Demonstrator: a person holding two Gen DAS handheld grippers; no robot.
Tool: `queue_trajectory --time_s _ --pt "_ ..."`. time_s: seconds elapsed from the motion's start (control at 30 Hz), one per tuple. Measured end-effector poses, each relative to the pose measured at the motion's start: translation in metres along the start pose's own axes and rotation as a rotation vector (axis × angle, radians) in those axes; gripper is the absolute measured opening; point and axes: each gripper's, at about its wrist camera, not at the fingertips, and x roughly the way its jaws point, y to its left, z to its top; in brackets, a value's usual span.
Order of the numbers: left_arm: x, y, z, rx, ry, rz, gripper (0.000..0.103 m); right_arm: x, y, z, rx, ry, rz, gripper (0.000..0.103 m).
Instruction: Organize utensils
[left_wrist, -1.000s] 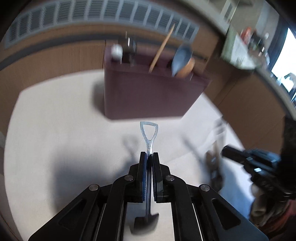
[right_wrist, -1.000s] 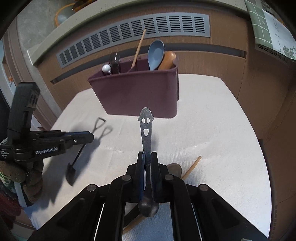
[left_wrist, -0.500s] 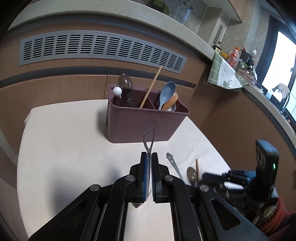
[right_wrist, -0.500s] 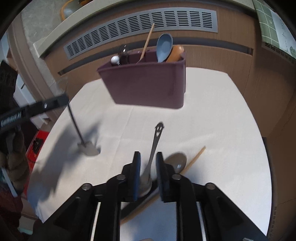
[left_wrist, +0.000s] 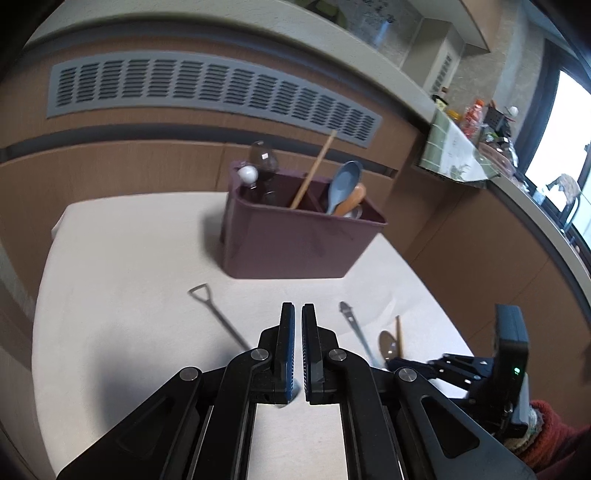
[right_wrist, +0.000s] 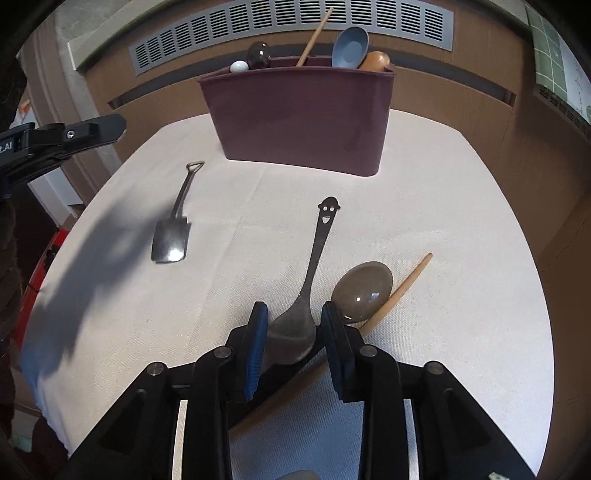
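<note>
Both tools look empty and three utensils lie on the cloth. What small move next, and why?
Probably close the right tool on the smiley spoon: its opening jaws straddle the bowl without pressing it. The maroon caddy waits beyond. The left tool is shut and empty, with the shovel spoon loose.

Table (right_wrist: 461, 229) under white cloth. Maroon utensil caddy (right_wrist: 306, 114) upright near far edge, centre. Shovel-shaped spoon (right_wrist: 173, 225) flat on cloth toward left edge, handle loop pointing at caddy. Smiley-handled metal spoon (right_wrist: 310, 284) near front edge, bowl end nearest, handle toward caddy. Grey-brown spoon (right_wrist: 364, 291) just right of it, touching or overlapping wooden stick (right_wrist: 399, 291) lying diagonally.
</note>
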Motion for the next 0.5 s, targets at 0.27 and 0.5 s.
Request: queue_trajectory --time_s 0.27,0.5 --pt "0.046 0.018 -0.001 -0.037 0.102 0.017 0.007 -0.001 0.020 -0.014 -0.079 -0.026 -0.094 0.036" --pt "0.111 0.022 0.016 0.048 0.218 -0.036 0.008 -0.027 0.005 0.006 -0.044 -0.108 -0.126 0.026"
